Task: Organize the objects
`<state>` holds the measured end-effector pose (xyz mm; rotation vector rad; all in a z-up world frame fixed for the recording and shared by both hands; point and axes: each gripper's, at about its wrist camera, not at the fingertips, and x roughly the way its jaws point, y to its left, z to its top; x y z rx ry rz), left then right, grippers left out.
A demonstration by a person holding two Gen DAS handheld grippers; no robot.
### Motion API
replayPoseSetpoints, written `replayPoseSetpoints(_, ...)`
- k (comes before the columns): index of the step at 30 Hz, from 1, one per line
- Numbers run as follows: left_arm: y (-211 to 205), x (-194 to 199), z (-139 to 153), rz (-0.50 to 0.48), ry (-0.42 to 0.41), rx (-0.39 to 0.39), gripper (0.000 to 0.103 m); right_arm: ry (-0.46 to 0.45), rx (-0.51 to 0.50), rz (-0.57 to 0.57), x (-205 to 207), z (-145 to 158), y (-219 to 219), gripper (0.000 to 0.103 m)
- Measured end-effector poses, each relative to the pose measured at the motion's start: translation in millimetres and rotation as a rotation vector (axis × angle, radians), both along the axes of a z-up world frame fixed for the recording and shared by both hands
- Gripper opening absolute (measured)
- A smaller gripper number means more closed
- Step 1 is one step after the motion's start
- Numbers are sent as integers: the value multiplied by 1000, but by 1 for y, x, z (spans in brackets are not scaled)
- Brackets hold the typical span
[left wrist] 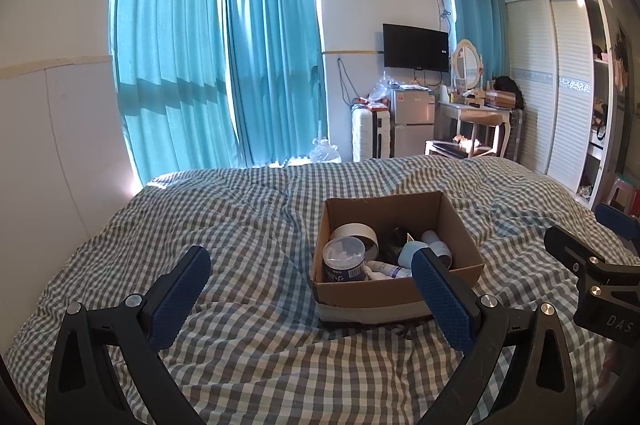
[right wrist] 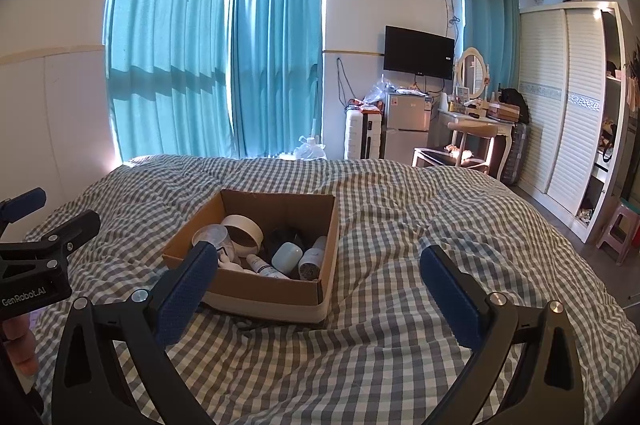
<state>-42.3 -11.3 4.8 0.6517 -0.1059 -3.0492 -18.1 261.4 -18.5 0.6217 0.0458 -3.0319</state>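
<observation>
On the near left of the checked bedcover [left wrist: 248, 225], the left gripper [left wrist: 310, 265] hangs with its blue-padded jaws spread wide and nothing between them; just to its right the open cardboard box [left wrist: 400, 291] sits on the cover, its near wall banded with pale tape; inside, going left to right, lie a clear-lidded tub [left wrist: 343, 259], a roll of tape [right wrist: 242, 231] behind it, a small white bottle [right wrist: 264, 267] lying flat, a pale blue case [right wrist: 286, 257] and a white cylinder [right wrist: 314, 259] at the right wall, with something dark at the back that I cannot make out; further right the right gripper [right wrist: 320, 267] also stands parted and empty, its left pad just before the box's near corner, its right pad over bare cover; by my reading the gathering looks largely done, since every small item in view is already in the box and none lies loose on the cover; what may remain is tidying the jumble inside or moving the box, though the pictures cannot settle whether more items wait out of frame.
</observation>
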Motion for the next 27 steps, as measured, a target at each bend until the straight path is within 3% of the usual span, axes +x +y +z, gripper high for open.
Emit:
replayPoseSetpoints(15, -1, 3, 0, -9, 11, 9, 103, -3, -8, -7, 1, -3, 0, 102)
replayPoseSetpoints(27, 0, -2, -4, -29, -33, -8, 103, -30, -8, -2, -4, -7, -2, 102)
